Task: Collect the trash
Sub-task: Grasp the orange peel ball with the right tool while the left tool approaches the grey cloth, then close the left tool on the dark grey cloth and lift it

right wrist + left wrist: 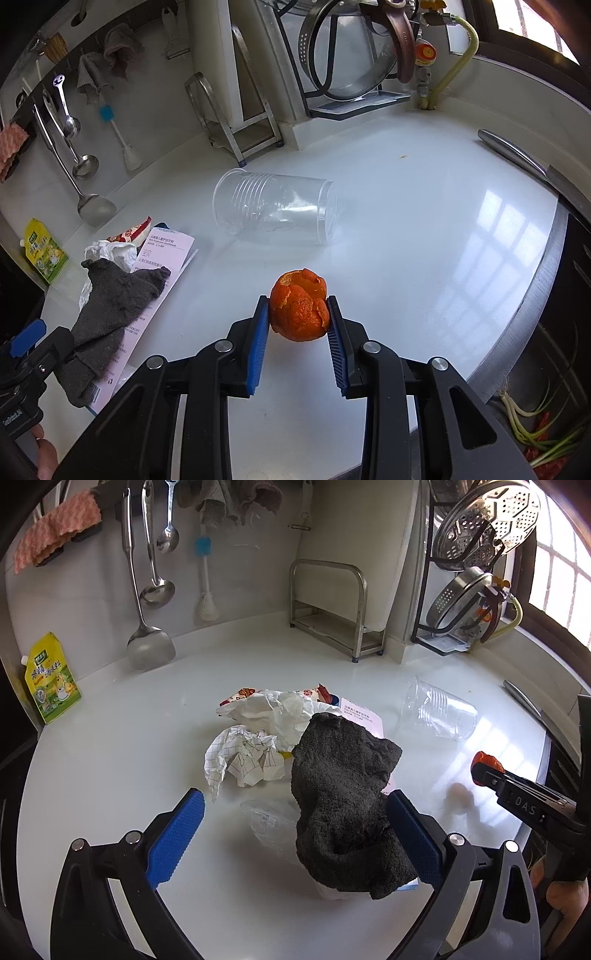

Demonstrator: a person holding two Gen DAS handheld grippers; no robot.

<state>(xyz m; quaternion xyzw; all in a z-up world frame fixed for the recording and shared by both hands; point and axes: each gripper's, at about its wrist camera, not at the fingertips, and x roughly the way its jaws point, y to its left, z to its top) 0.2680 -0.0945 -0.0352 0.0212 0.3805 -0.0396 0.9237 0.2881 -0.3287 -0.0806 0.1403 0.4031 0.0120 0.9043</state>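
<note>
On right claw: "DAS"

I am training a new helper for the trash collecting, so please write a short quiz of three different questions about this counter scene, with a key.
1. True or false: the clear plastic cup stands upright.
2. What is between the right gripper's blue pads: A) crumpled white paper, B) the hollow orange fruit peel, C) a spoon?
3. Fill in: the dark grey fuzzy cloth hangs against a pad of the ___ gripper.

Key: 1 false, it lies on its side on the white counter. 2 B. 3 left.
</note>
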